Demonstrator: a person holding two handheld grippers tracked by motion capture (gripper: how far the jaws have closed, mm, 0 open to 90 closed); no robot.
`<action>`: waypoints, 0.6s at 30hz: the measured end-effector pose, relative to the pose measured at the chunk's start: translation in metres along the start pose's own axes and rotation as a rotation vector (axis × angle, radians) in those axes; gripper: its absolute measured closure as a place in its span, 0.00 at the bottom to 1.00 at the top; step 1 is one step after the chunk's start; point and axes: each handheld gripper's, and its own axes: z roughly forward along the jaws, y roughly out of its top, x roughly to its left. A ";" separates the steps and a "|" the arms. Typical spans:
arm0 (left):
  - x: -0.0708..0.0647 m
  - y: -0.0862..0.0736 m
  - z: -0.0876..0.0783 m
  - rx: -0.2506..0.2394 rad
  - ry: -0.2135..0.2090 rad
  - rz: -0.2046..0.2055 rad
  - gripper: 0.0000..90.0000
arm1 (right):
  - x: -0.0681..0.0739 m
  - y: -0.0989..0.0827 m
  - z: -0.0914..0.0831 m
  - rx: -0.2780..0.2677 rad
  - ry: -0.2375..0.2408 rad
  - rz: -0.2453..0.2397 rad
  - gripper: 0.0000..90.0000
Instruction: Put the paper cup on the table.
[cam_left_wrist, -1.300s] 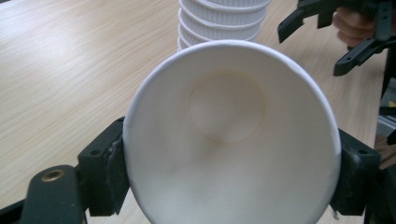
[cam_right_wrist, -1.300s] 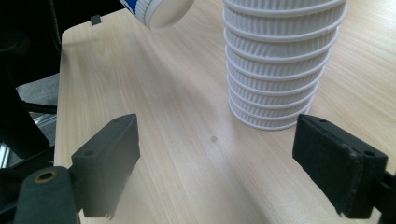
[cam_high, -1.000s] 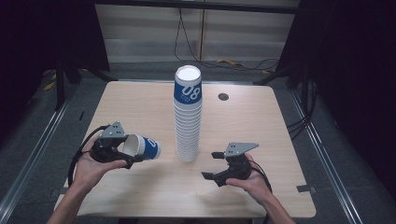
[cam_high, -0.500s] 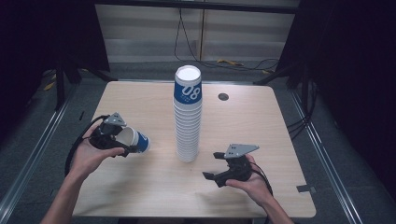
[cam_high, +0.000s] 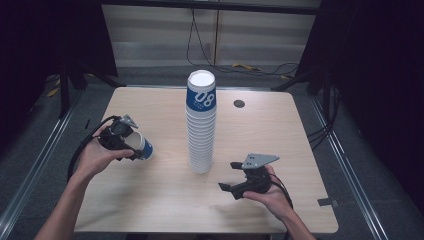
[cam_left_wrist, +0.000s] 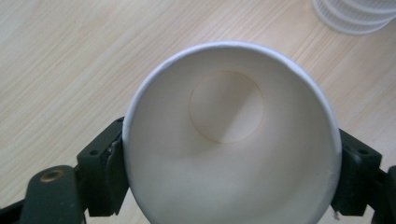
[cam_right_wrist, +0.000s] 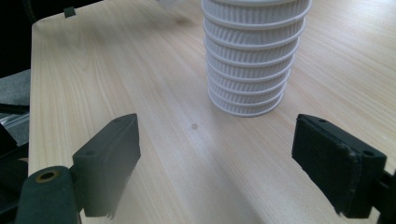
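White paper cup (cam_left_wrist: 231, 135) clamped in left gripper (cam_high: 121, 140), base cut off; right gripper (cam_high: 239, 186) spread, empty.

The table (cam_high: 160, 200) is bright, lit from above, while the room around it is very dark, almost black. The tall stack of cups (cam_high: 201, 125) drops only a small, soft shadow near its bottom. The white top of the stack glows a little. In the left gripper view, the cup (cam_left_wrist: 231, 140) is very close and looks soft and smooth, with a gray shadow inside. In the right gripper view, the black jaws near the bottom are a bit blurry, and the wood grain looks sharp.
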 end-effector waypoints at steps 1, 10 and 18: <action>0.002 0.001 0.001 0.010 0.005 -0.002 0.20 | 0.000 0.000 0.000 -0.001 0.001 0.001 0.17; 0.012 0.003 0.014 0.069 -0.004 -0.016 0.20 | -0.001 0.000 0.001 0.005 0.001 0.004 0.17; 0.009 0.005 0.022 0.094 -0.001 -0.006 0.19 | 0.000 0.000 0.001 0.007 0.004 0.003 0.17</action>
